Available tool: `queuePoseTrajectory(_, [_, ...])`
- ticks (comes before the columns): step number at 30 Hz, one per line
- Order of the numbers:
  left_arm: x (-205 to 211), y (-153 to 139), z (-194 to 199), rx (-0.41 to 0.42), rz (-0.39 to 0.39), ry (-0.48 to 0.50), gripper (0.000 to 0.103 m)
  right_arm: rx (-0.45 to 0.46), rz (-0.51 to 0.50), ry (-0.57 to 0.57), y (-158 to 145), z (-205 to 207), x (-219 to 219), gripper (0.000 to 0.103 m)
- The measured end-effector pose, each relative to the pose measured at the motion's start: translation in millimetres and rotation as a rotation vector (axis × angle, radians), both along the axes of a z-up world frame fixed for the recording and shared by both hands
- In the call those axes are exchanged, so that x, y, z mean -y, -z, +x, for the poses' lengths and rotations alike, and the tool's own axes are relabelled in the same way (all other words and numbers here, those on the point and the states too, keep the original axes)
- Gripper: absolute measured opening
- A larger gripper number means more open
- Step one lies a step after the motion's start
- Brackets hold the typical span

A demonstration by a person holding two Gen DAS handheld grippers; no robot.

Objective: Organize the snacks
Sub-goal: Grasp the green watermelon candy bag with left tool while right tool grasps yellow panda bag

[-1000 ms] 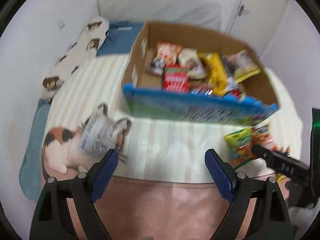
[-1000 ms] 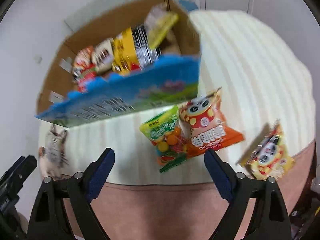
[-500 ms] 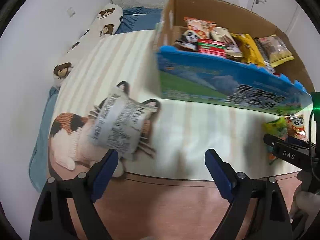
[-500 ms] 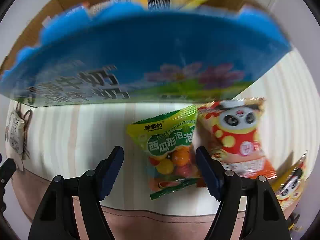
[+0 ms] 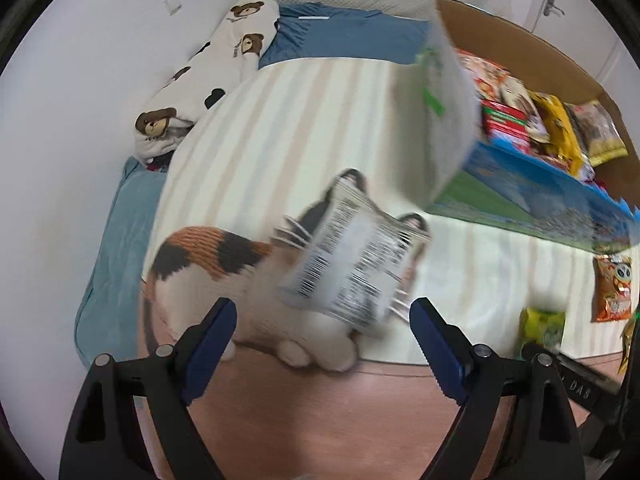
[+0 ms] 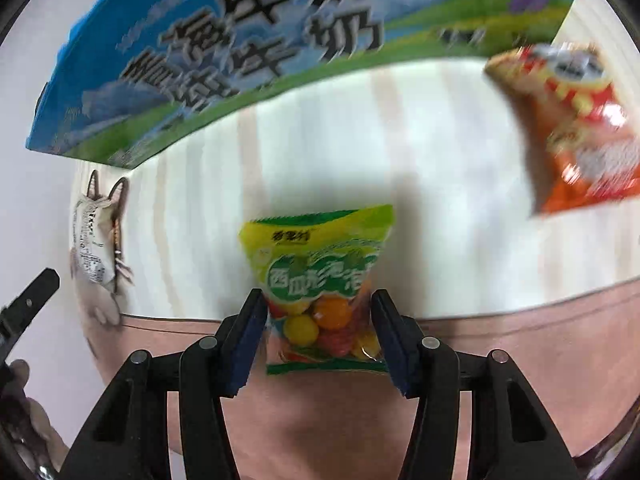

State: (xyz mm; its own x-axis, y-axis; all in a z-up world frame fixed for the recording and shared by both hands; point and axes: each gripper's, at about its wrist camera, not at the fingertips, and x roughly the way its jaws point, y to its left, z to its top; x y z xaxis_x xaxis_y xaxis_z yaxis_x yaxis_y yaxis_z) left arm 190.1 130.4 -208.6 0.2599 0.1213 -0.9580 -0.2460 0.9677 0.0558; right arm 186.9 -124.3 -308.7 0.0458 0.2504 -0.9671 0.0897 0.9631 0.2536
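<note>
A green candy bag [image 6: 320, 280] lies on the striped blanket, its lower half between the pads of my right gripper [image 6: 318, 336], whose jaws stand narrow around it, touching its sides. It also shows small in the left wrist view [image 5: 544, 328]. A silver snack bag [image 5: 356, 264] lies on the cat-pattern blanket just ahead of my left gripper [image 5: 322, 340], which is open and empty. An orange panda snack bag [image 6: 576, 128] lies to the right. The cardboard box with a blue printed front [image 5: 540, 196] holds several snacks.
A bear-print pillow [image 5: 208, 76] and a blue sheet [image 5: 344, 40] lie at the back left by the white wall. The box front [image 6: 280, 52] fills the top of the right wrist view. The silver bag shows at left there [image 6: 92, 248].
My right gripper has moved down onto the green candy bag and narrowed its jaws around it. My left gripper has moved left and closer to the silver bag, still open.
</note>
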Motion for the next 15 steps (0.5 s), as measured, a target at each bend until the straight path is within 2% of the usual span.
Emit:
queuePoseTrajectory(2, [-7,4,11,-0.025,-0.008,0.023,0.089,-0.005,0.010,0.028,6,-2,-4,0.058])
queuePoseTrajectory(7, [2,24,40,-0.106,-0.018,0.169,0.089,-0.018,0.018,0.058,11,-2,-8,0.064])
queuePoseTrajectory(10, [9,39,51,-0.161,0.006,0.221,0.089,-0.019,0.008,0.061,11,0,-7,0.064])
queuePoseTrajectory(12, [8,31,49,-0.119,0.031,0.206,0.089,-0.008,0.013,0.070,5,-2,-4,0.064])
queuePoseTrajectory(13, [8,25,47,-0.098,0.022,0.203,0.089,-0.001,0.012,0.076,1,6,-10,0.064])
queuePoseTrajectory(15, [13,9,39,-0.056,-0.009,0.202,0.088,0.049,0.012,0.106,-17,1,4,0.064])
